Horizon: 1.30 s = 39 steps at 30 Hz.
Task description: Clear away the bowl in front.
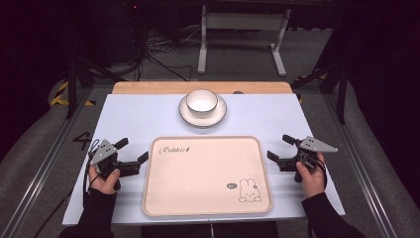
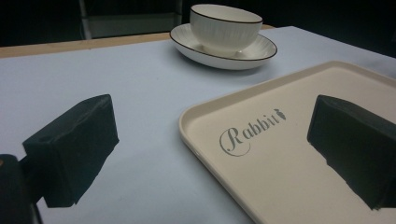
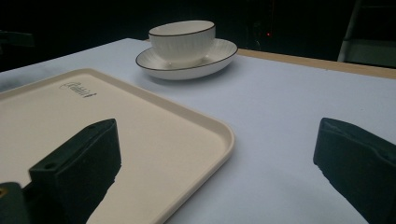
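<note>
Here, fingers of the left gripper (image 1: 133, 150) spread wide with nothing between them, hovering just off the left edge of the tray (image 1: 208, 208); one black finger (image 2: 70, 149) over bare table, the other over the tray's near corner beside the "Rabbit" lettering. Same on the other side: fingers of the right gripper (image 1: 280, 147) parted and empty, one finger (image 3: 74, 172) above the tray's edge, the other above the white cover. Each gripper held in a hand (image 1: 105, 181), forearms entering from the bottom of the high view, both pointing inward at the tray from opposite sides.

Further out: cream tray lying flat at the near middle of the table (image 1: 133, 114), empty, rabbit drawing at its near right corner. Beyond its far edge, well apart from both grippers, the bowl (image 1: 201, 101) sitting upright on its saucer (image 1: 218, 117), both white with a dark rim, seemingly empty. Past that, the wooden table edge and a dark room with cables and a stand.

Judged as a starting pose: nothing grasped, nothing moved, both grippers flanking the tray in readiness. Likely work in hand: either bringing bowl and saucer onto the tray or lifting the tray by its two sides. Next move probably calls for a forward reach over the tray's far rim, fingers kept apart, then lowered around the saucer's lip or the bowl wall and closed gently; glazed ware likely slippery, so a level, square grip needed.
</note>
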Available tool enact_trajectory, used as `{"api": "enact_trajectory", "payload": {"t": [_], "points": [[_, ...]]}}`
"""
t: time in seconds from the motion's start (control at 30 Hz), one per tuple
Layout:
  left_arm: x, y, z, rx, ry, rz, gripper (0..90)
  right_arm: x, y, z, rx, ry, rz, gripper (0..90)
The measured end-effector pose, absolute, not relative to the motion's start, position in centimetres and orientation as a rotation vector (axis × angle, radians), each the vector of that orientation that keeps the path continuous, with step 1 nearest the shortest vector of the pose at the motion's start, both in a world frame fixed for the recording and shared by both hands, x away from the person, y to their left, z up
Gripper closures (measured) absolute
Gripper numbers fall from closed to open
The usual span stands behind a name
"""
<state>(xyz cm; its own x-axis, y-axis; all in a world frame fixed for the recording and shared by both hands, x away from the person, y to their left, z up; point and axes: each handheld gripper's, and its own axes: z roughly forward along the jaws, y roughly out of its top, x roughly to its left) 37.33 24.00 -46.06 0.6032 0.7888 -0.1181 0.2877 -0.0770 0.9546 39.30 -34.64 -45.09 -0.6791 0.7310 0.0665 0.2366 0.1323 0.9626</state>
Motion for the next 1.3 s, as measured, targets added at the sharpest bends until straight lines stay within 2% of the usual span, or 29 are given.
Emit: {"api": "enact_trajectory", "payload": {"t": [0.47, 1.3], "points": [[37.8, 23.3, -45.7, 1.683, 0.957, 0.534, 4.8, 39.3, -34.5, -45.1, 0.909, 2.004, 1.582, 1.2], [38.4, 19.6, -41.2, 1.674, 0.839, 0.463, 6.9, 39.3, -34.7, -45.0, 0.914, 1.991, 1.584, 1.3]]}}
